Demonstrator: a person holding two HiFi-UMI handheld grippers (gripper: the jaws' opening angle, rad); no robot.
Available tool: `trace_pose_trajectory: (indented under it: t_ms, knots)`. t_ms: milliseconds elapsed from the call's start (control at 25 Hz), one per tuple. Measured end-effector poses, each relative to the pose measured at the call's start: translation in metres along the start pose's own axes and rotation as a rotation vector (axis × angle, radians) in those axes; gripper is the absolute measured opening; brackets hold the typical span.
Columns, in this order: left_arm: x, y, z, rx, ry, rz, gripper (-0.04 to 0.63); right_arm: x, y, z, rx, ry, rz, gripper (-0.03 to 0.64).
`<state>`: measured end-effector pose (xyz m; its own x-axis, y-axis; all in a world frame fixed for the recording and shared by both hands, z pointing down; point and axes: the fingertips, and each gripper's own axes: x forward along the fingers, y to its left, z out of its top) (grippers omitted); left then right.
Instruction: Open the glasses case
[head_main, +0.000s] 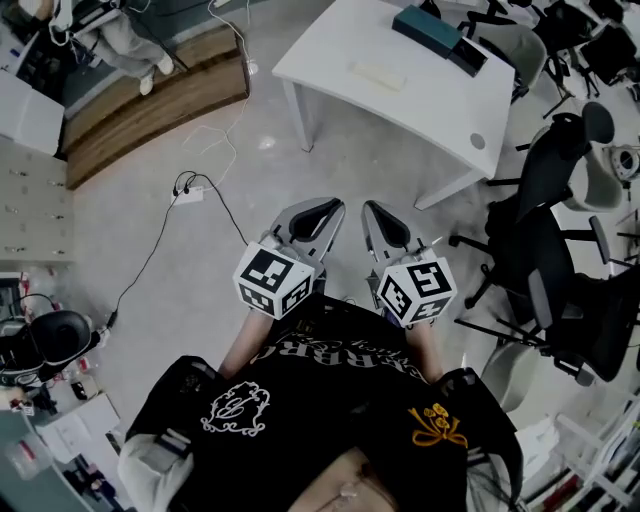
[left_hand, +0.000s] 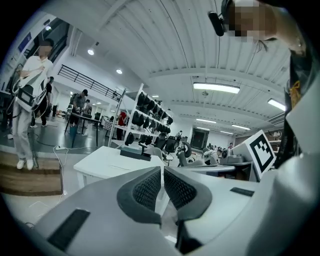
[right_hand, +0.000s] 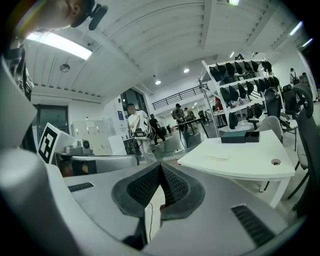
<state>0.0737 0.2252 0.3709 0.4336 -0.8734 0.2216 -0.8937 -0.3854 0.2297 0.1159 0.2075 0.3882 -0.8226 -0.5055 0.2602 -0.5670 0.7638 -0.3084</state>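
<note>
Head view, looking steeply down on a smooth grey concrete floor (head_main: 200, 320). At 1 o'clock stands a white worktop (head_main: 430, 105), a matte rectangle with rounded corners and a small round hole near one end. At 3 o'clock are black chairs (head_main: 545, 240) with mesh backs and star bases. At 10 o'clock runs a long wooden step (head_main: 150, 100) with brown planks. At 6 o'clock is the person's black shirt (head_main: 330, 410), printed in white and gold.

In the centre the left gripper (head_main: 333, 207) and right gripper (head_main: 371, 208) are held side by side over the floor, well short of the worktop. Both have pale grey plastic shells, and each carries a white cube with black square markers. In both gripper views the dark, ribbed, curved pads meet at their tips, so the jaws are closed with nothing between them.

On the worktop's far edge, at 12 to 1 o'clock, lies a dark teal box (head_main: 425, 25) with hard edges. Mid-worktop lies a pale, flat oblong (head_main: 378, 75) with rounded ends. I cannot tell which of the two is the glasses case. A thin black cable (head_main: 150, 255) trails over the floor at 9 o'clock.
</note>
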Motion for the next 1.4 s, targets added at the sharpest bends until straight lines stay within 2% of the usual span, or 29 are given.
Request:
trace_pose_trajectory:
  t_ms: [280,680,840,1000,1400]
  knots:
    - [0.025,0.071,0.040,0.022,0.003,-0.048,0.034,0.071,-0.015,0.039,0.032,-0.017,-0.052,0.014]
    - [0.045,0.142,0.058,0.062,0.006,-0.146,0.034,0.149,-0.020,0.059,0.033,-0.038,-0.128,0.014]
    - [0.048,0.160,0.063,0.075,0.014,-0.184,0.034,0.166,-0.020,0.062,0.039,-0.046,-0.166,0.014]
    - [0.053,0.176,0.061,0.056,0.019,-0.197,0.034,0.176,-0.021,0.061,0.037,-0.031,-0.190,0.014]
    - [0.111,0.186,0.056,0.043,0.054,-0.232,0.034,0.193,-0.080,0.061,0.078,-0.004,-0.232,0.014]
